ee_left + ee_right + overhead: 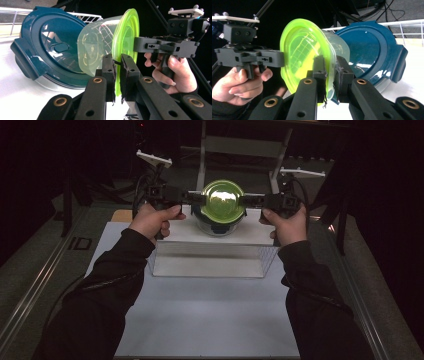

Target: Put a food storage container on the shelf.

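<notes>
Two hand-held grippers pinch the green-lidded container (222,200) by its lid rim, the left hand-held gripper (117,72) and right hand-held gripper (331,75) each closed tight on opposite edges, holding it in the air above the blue-lidded glass container (218,226) at the worktop's (210,320) far side. This looks like mid-carry; next it needs steady, matched travel and a level set-down, perhaps in the clear tray (210,262).

glossy green plastic lid (126,37), clear tub (96,47); matt blk tools.

Lidded container (222,200) between left gripper (192,197) and right gripper (250,199), above larger container (218,226), on table (210,315)
</notes>
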Demonstrator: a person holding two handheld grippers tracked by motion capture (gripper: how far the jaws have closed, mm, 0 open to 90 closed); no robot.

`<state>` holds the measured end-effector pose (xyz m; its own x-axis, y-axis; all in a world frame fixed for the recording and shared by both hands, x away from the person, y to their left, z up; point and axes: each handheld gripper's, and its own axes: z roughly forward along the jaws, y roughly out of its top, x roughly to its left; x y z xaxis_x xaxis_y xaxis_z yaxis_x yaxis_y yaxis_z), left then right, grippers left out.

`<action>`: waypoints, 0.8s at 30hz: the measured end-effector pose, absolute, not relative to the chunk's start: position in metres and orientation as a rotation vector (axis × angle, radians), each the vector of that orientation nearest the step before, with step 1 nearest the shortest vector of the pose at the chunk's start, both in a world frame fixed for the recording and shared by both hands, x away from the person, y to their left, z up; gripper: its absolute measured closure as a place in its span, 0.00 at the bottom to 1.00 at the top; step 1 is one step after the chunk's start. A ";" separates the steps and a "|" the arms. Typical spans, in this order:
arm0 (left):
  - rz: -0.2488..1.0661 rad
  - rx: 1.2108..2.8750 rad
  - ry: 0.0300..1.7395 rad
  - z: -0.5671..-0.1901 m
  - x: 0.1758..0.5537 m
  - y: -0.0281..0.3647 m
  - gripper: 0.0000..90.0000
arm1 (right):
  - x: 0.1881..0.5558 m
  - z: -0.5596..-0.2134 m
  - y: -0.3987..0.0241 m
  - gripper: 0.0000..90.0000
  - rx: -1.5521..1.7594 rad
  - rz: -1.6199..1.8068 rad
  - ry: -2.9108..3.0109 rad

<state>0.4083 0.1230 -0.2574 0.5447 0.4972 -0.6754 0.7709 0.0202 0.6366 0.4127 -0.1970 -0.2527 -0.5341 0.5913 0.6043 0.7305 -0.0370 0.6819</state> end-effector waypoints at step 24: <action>-0.289 1.521 1.186 -0.272 0.429 0.117 0.72 | 0.437 -0.256 -0.191 0.80 -1.551 -1.595 -1.992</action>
<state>0.4289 0.1170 -0.2718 0.4633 0.5119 -0.7234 0.7875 0.1365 0.6010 0.4371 -0.1912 -0.2560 -0.4515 0.6063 0.6546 0.7714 -0.1035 0.6279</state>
